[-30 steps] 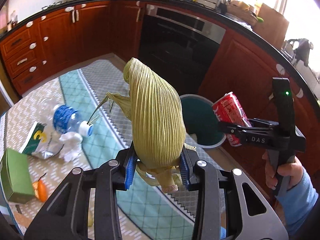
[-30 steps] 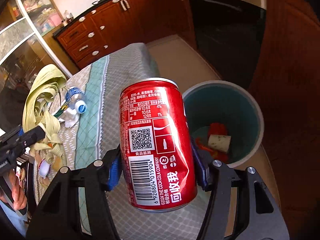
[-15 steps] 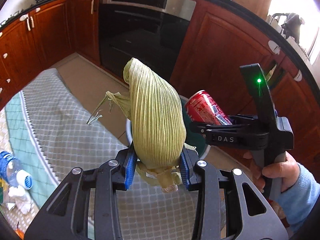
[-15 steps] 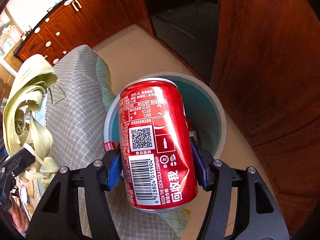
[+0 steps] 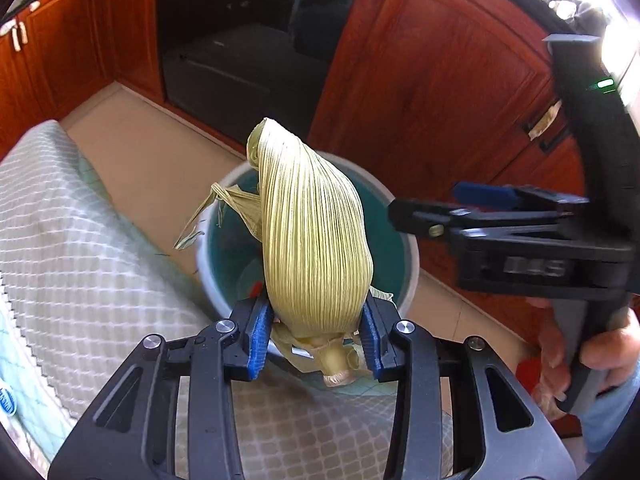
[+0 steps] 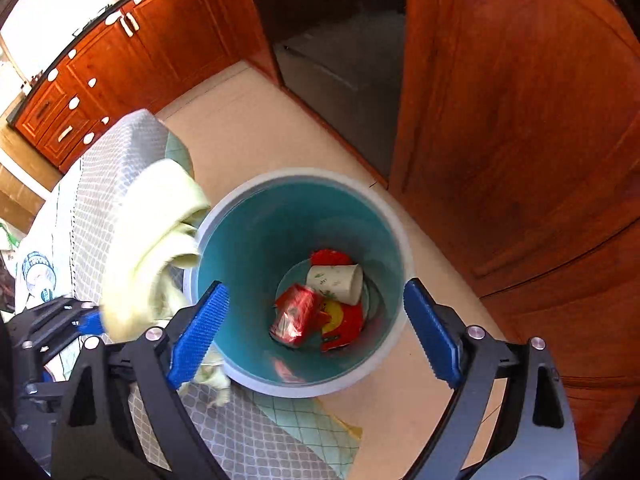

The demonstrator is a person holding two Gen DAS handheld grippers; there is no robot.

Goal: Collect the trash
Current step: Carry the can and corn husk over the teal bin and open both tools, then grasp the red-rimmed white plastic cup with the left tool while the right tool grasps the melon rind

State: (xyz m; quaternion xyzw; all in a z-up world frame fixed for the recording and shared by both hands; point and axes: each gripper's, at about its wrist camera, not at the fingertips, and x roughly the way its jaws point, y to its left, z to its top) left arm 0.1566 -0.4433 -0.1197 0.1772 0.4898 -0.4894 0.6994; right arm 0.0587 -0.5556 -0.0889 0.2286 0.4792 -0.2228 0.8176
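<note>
A pale green corn husk (image 5: 316, 232) stands upright between the blue pads of my left gripper (image 5: 316, 312), which still touch it while the jaws are opening slightly. It hangs over the near rim of the teal bin (image 5: 404, 240). My right gripper (image 6: 316, 292) is above the bin (image 6: 384, 216), its jaws opening wide with nothing between them. The red soda can (image 6: 296, 316) lies at the bottom of the bin. In the right wrist view the husk (image 6: 148, 240) shows blurred at the bin's left edge. The right gripper (image 5: 424, 208) is seen side-on in the left wrist view.
A paper cup (image 6: 336, 284) and a red wrapper (image 6: 344, 320) lie in the bin. The table with a checked cloth (image 5: 80, 260) touches the bin; a water bottle (image 6: 36, 268) lies on it. Oven (image 5: 240, 40) and wooden cabinets (image 5: 440, 80) stand close behind. A hand (image 5: 600, 352) holds the right gripper.
The right gripper's jaws spread and the soda can fell into the bin. The left gripper carried the husk from over the table to over the bin.
</note>
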